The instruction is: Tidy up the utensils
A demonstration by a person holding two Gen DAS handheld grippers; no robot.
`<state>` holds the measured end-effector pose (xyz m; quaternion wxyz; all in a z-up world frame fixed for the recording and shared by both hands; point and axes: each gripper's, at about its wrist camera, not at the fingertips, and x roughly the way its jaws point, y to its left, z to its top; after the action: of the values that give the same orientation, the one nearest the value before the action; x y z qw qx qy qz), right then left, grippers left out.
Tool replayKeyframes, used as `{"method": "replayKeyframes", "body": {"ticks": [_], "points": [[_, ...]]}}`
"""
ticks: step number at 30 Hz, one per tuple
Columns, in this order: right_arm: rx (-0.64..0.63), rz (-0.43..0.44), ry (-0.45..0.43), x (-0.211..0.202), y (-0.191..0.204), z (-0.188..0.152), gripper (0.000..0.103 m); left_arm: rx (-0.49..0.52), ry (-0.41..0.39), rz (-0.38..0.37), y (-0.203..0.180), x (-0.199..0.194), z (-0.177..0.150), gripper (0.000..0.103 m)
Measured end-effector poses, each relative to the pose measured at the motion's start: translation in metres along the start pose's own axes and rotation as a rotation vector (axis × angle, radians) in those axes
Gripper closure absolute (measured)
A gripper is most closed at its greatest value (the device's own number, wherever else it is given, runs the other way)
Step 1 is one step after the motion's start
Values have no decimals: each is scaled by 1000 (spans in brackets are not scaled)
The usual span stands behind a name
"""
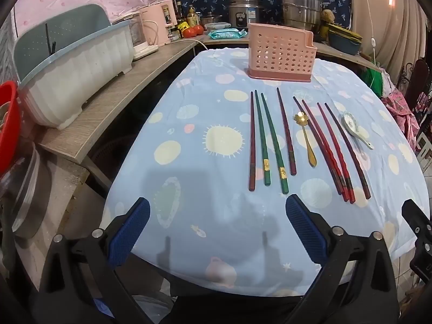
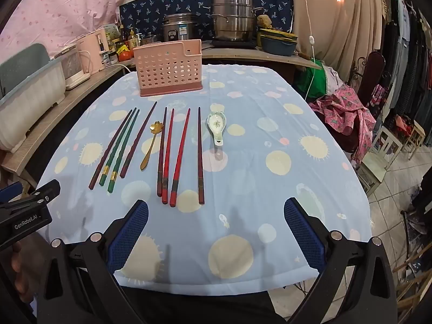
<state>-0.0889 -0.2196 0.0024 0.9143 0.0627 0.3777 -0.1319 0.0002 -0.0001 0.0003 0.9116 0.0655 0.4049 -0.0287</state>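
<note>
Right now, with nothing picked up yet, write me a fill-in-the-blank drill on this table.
1. The pink holder stands at the far end of the table, and nothing shows above its ____.
2. The gold spoon lies among the ____.
3. The white spoon lies with its bowl facing ____.
4. The left gripper and the right gripper are both ____.

Missing words: rim; chopsticks; up; open

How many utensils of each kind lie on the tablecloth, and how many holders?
Green chopsticks: 2
Bright red chopsticks: 2
Dark maroon chopsticks: 4
Gold spoon: 1
Ceramic spoon: 1
Pink holder: 1
Total: 11
</note>
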Motion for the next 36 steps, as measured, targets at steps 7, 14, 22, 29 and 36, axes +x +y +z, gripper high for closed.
{"method": "replayKeyframes", "body": {"ticks": [7,14,22,29,36], "points": [[0,-2,2,0,0,0,7,0,-21,-1,3,-5,3,7],[0,-1,1,-1,0,0,7,4,-38,0,1,-8,-3,7],[-2,-1,0,-1,0,0,7,5,-30,0,-2,-5,-3,7],[1,-1,0,-1,0,0,7,2,-29,-3,-2,-5,-3,7],[0,0,-1,-1,0,-1,7,3,-33,-15,-2,-5,-5,7]]}}
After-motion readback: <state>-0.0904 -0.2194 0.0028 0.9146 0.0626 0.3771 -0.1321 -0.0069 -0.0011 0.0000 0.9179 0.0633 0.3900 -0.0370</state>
